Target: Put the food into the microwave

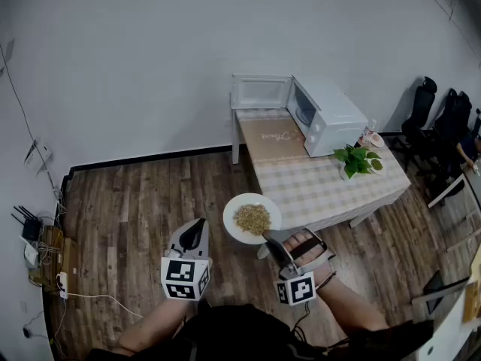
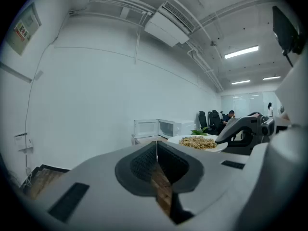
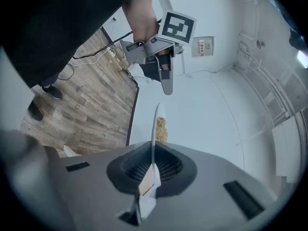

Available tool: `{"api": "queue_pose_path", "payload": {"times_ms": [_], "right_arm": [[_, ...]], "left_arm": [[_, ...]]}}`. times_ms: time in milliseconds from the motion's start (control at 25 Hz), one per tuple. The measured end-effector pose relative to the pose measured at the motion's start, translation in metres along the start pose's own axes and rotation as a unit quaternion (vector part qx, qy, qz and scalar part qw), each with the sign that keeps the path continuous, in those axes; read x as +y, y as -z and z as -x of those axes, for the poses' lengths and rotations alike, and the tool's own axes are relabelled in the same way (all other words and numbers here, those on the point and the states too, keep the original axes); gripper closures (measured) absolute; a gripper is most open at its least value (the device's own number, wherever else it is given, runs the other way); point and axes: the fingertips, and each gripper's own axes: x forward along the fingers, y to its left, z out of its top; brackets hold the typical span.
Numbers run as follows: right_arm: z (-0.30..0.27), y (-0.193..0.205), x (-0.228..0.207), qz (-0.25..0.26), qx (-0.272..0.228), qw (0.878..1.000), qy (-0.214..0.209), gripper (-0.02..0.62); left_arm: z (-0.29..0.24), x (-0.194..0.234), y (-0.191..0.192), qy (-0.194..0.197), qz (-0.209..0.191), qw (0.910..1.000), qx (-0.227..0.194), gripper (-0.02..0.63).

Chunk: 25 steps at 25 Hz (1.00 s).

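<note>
A white plate heaped with brown food hangs over the wooden floor, short of the table. My right gripper is shut on its near right rim. In the right gripper view the plate shows edge-on between the jaws, with food beyond. My left gripper hovers left of the plate, shut and holding nothing. From the left gripper view the plate sits to the right. The white microwave stands at the table's far end, its door swung open to the left.
The table carries a checked cloth, a potted green plant and a small item near the microwave. Black chairs stand at the far right. Routers and cables lie by the left wall.
</note>
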Motion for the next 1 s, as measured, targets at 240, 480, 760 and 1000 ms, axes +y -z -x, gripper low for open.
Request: {"api": "queue_pose_path", "payload": {"times_ms": [240,480,760,1000], "right_arm": [[0.001,-0.002,-0.001,0.000,0.003,1.000,0.002,0.575],[0.002,-0.003,-0.001,-0.002,0.002,1.000,0.006,0.575],[0.001,-0.014,-0.006,-0.013,-0.015,1.000,0.014,0.577],[-0.010,-0.027,-0.009,-0.016,-0.010,1.000,0.018,0.576]], "left_arm": [[0.005,-0.005,0.004,0.012,0.002,0.9999,0.007,0.592],[0.006,-0.005,0.007,0.013,0.004,0.9999,0.006,0.592],[0.007,0.000,0.010,0.020,0.008,0.9997,0.008,0.592],[0.012,0.016,0.016,0.028,0.010,0.9995,0.010,0.592]]}}
